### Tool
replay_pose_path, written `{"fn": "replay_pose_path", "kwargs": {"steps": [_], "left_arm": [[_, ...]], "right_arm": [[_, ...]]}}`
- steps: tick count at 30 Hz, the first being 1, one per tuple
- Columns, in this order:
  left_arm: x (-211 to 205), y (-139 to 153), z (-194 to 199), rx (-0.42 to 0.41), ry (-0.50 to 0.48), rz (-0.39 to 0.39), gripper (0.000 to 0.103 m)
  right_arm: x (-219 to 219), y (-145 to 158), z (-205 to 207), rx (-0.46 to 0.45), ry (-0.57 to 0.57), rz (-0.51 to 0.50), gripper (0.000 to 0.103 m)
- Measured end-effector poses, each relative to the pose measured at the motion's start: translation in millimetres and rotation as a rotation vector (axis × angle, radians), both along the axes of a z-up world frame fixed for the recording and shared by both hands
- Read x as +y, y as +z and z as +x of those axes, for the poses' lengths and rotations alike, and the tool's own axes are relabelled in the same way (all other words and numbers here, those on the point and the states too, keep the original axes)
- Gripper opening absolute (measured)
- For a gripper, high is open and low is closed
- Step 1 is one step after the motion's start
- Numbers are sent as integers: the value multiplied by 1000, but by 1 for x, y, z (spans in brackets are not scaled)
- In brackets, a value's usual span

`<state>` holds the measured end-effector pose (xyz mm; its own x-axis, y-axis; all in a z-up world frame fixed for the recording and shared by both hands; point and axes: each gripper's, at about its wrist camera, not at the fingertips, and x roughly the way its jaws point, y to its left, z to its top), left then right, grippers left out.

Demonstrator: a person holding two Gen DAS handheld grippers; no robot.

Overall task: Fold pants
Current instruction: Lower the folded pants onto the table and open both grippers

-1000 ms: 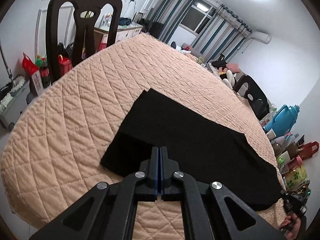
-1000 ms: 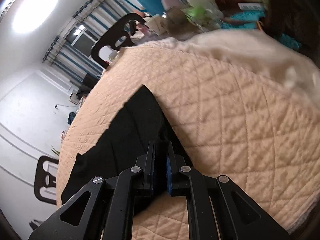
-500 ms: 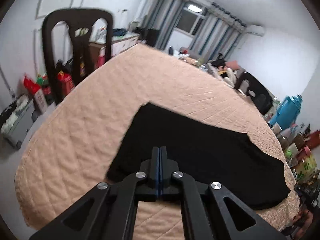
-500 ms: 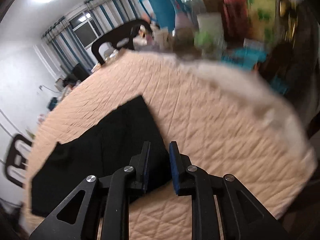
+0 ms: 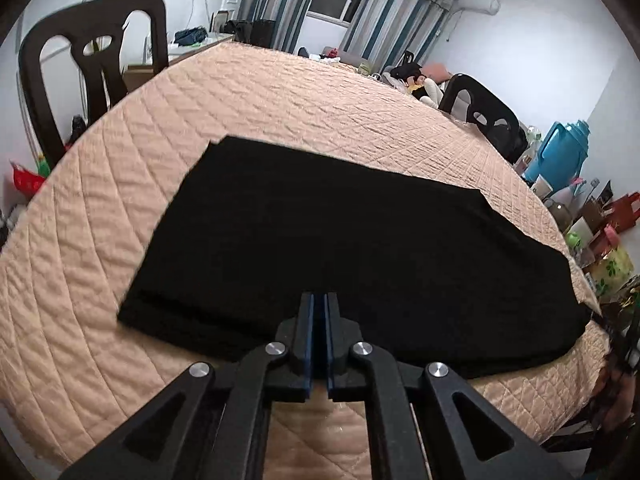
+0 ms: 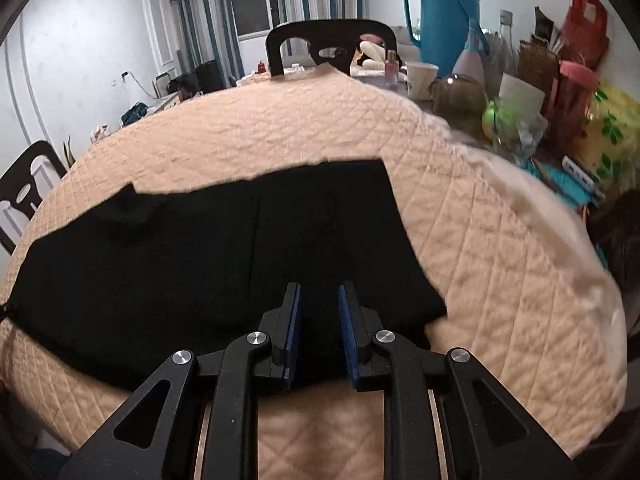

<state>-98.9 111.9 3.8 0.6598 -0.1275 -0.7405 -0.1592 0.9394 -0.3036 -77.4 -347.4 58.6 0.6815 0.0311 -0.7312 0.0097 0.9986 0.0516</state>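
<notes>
Pants (image 5: 352, 248) lie crosswise ahead of both tongs on tabletop (image 5: 280, 92): left tongs (image 5: 319, 312) together, empty; right tongs (image 6: 319, 304) just opened, nothing clamped.

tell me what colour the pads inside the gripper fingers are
Blue pads on black fingers, clearest in the right wrist view, where the right gripper stands open.

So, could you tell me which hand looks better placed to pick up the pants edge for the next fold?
Probably the right: the right tool is open over the near edge of the black pants, while the left tool is almost shut, with nothing visibly between its fingers.
</notes>
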Motion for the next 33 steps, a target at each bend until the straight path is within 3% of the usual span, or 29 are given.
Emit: {"fn": "replay_pose_path", "kwargs": {"steps": [4,6,8,14,16,21,25,28,31,33], "left_arm": [[0,17,26,-49,-6,20,13],[-4,22,48,-67,-9,57,33],[-11,24,68,-74,-35,83,38],[-25,-1,110,-7,-48,174,39],[-23,1,111,-8,-45,162,40],[-17,6,108,-3,-5,217,40],[-7,7,117,-11,24,214,40],[8,0,116,-7,52,170,40],[16,1,112,-15,67,153,40],[19,2,108,-21,75,145,40]], "right_arm": [[9,8,33,-37,21,14,20],[19,8,51,-31,51,-14,20],[29,5,72,-12,77,-44,20],[62,-17,104,64,201,-85,21],[57,-26,108,73,177,-81,23],[46,-11,100,42,124,-39,25],[67,2,97,3,203,-74,25],[53,-7,106,22,136,-81,25],[29,-20,113,63,107,39,24],[33,-18,109,46,107,27,24]]}}
